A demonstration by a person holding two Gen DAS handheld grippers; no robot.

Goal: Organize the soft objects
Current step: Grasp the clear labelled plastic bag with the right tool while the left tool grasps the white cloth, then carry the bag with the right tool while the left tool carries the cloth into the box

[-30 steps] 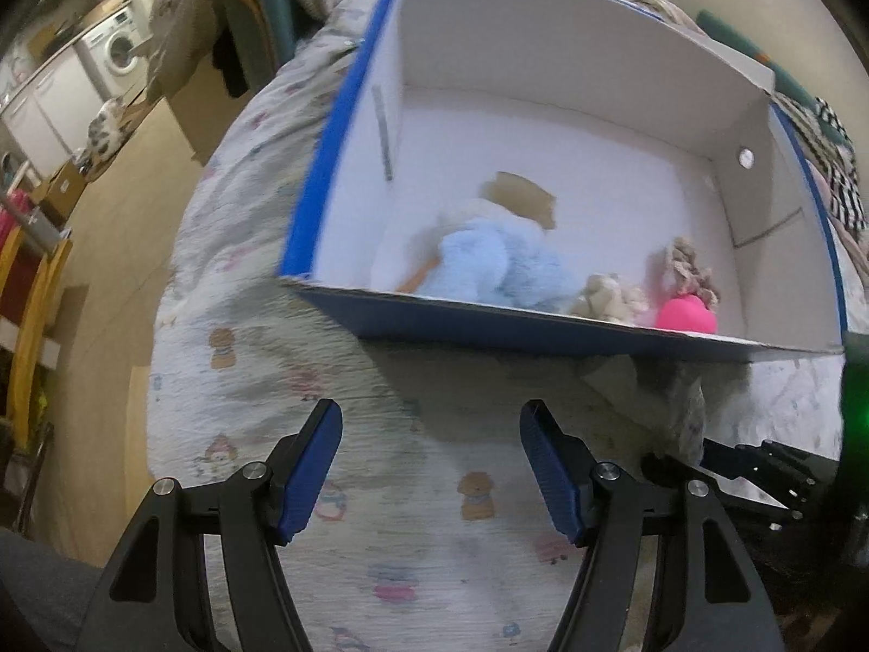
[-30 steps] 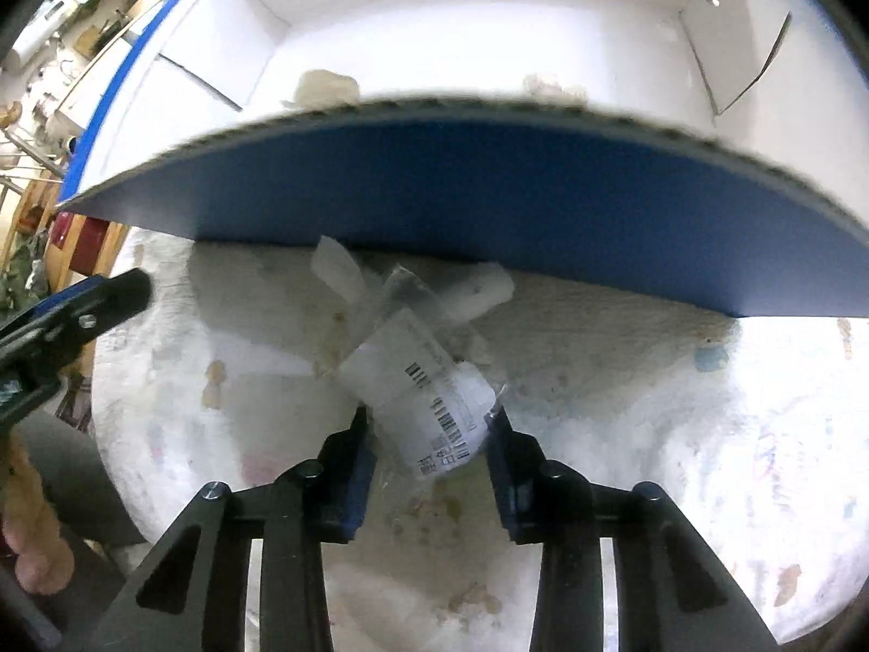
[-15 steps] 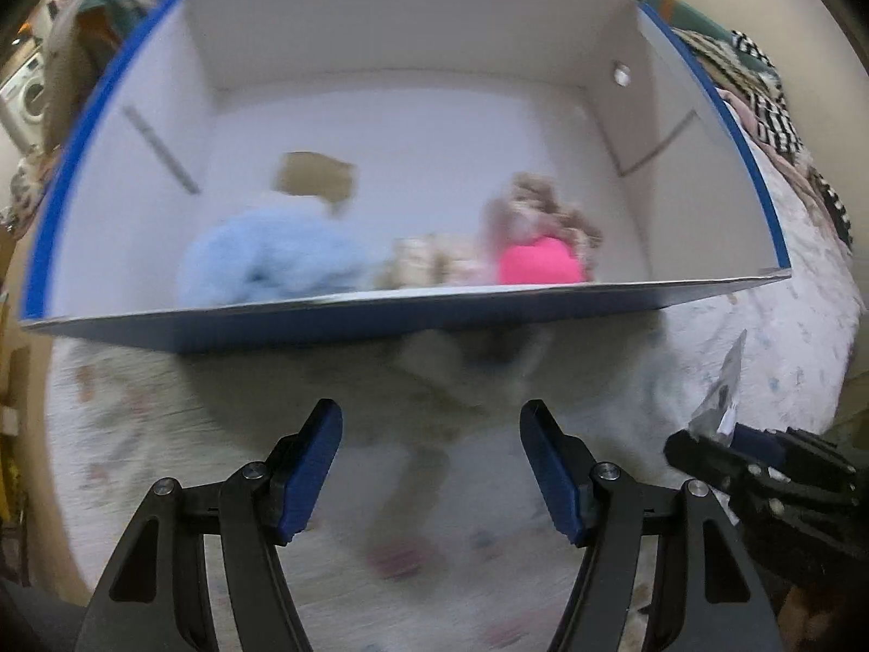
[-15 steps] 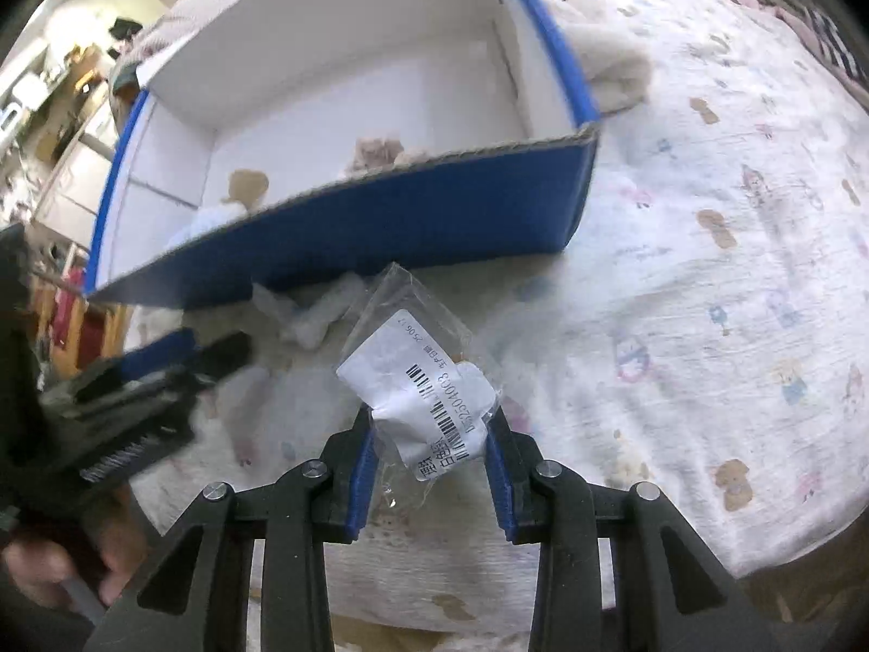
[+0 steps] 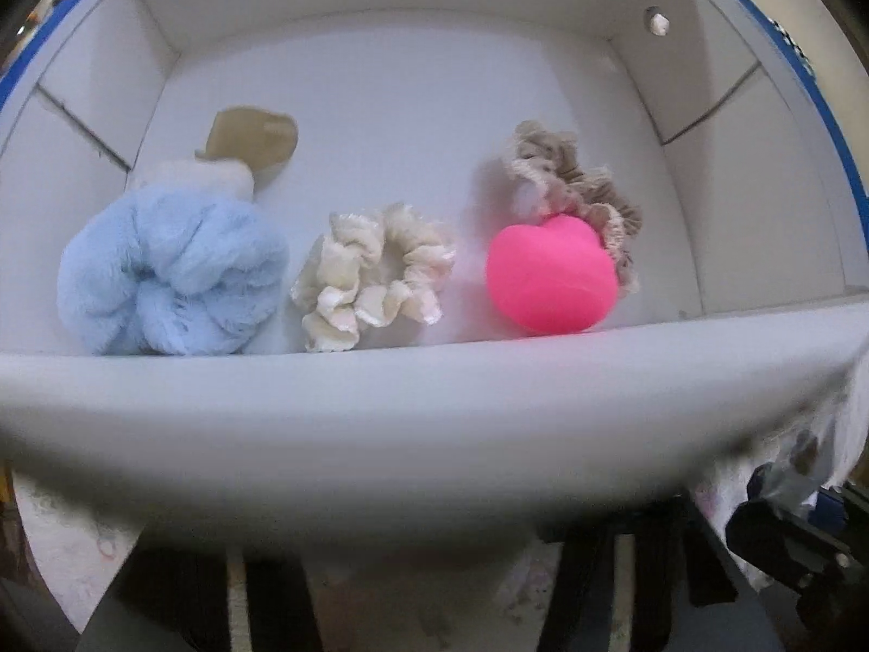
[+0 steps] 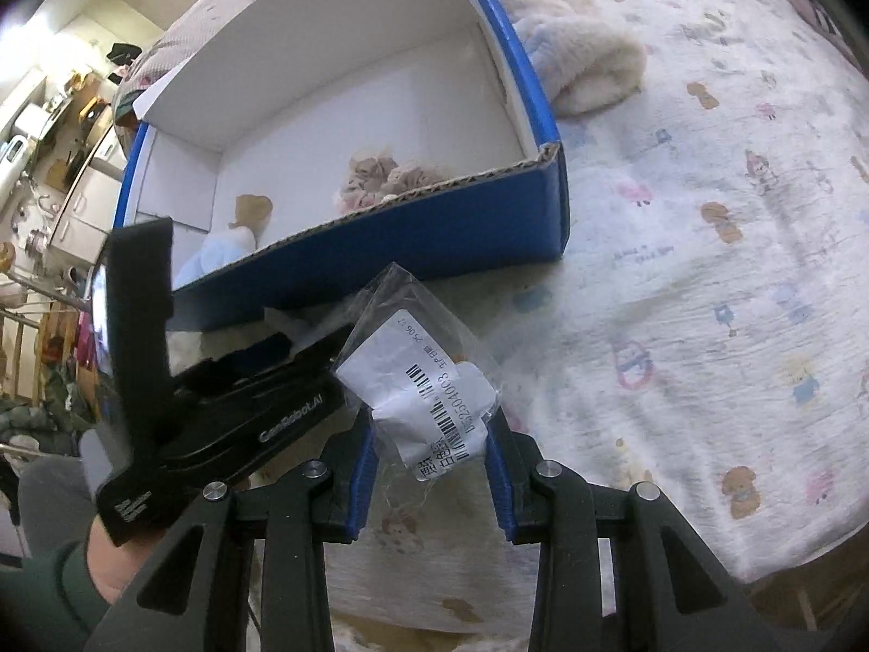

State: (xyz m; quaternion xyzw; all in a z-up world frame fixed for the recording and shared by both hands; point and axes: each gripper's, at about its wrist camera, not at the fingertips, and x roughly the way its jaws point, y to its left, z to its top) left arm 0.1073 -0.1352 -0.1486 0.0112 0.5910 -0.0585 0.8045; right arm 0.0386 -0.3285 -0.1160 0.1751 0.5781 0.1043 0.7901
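Now plastic packet (image 6: pixel 434 407), between right claw (image 6: pixel 432 467) pads

Open box floor (image 5: pixel 413 125) behind three scrunchies (image 5: pixel 375 277), near wall (image 5: pixel 380 434) across the gripper's way.

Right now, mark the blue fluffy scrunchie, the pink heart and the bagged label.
blue fluffy scrunchie (image 5: pixel 174 277), left wrist view, on its furry ring.
pink heart (image 5: pixel 548 277), left wrist view, centre of its face.
bagged label (image 6: pixel 434 396), right wrist view, on the white barcode sticker.
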